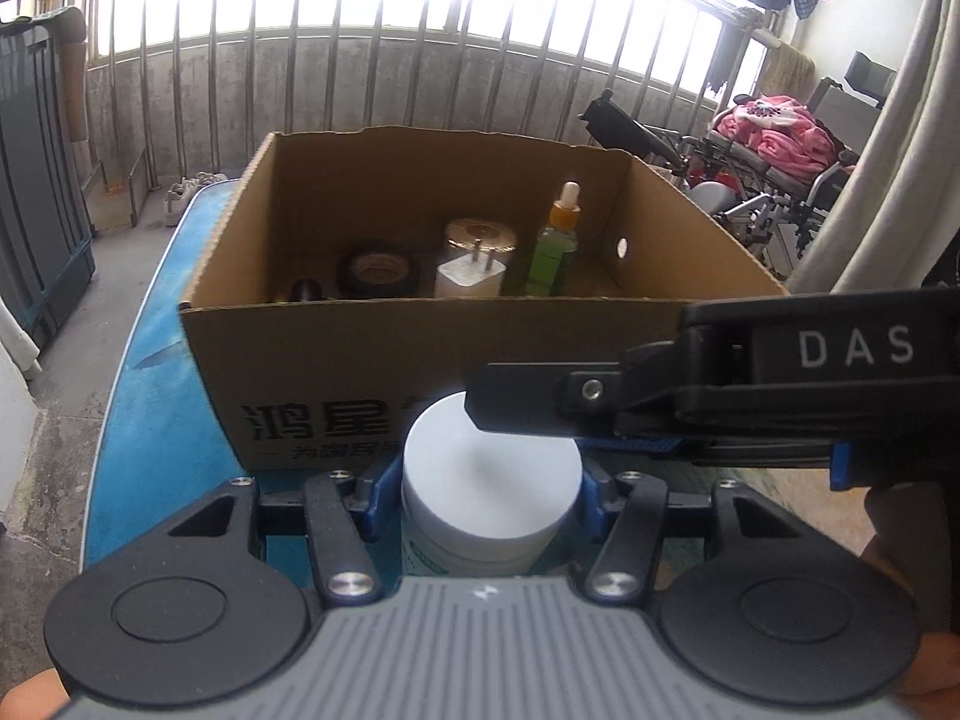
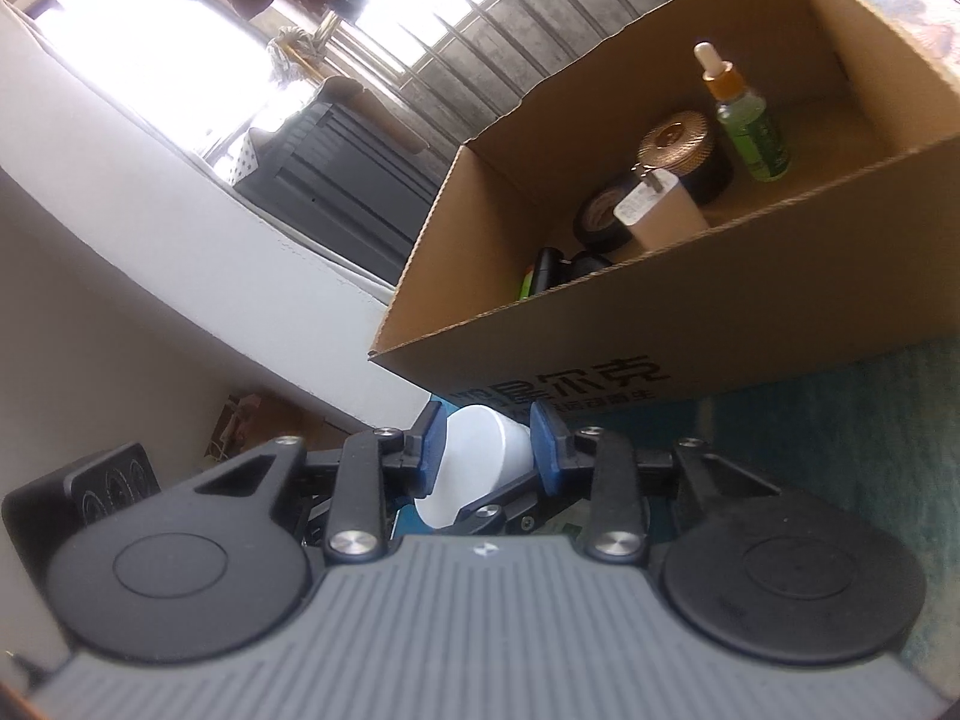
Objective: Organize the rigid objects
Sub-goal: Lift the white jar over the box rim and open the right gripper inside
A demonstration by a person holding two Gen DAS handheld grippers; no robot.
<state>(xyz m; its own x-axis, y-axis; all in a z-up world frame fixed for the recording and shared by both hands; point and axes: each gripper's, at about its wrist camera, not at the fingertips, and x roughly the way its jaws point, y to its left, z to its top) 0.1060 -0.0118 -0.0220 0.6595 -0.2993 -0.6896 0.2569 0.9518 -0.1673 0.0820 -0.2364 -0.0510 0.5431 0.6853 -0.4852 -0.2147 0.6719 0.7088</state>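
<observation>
A white jar with a white lid (image 1: pixel 489 495) stands on the blue table in front of a cardboard box (image 1: pixel 372 354). My left gripper (image 1: pixel 489 492) is shut on the white jar, blue pads on both sides. My right gripper (image 2: pixel 487 450) is shut on the same jar's white lid (image 2: pixel 480 456) and crosses the left wrist view from the right (image 1: pixel 576 402). In the box are a green dropper bottle (image 1: pixel 555 246), a white charger plug (image 1: pixel 471 276), a gold-lidded jar (image 1: pixel 480 237) and a black tape roll (image 1: pixel 378 273).
The box (image 2: pixel 690 324) sits on a blue table (image 1: pixel 150 372). Behind it runs a metal railing (image 1: pixel 360 90). A wheelchair with pink cloth (image 1: pixel 774 144) is at the right, a dark cabinet (image 1: pixel 36 180) at the left.
</observation>
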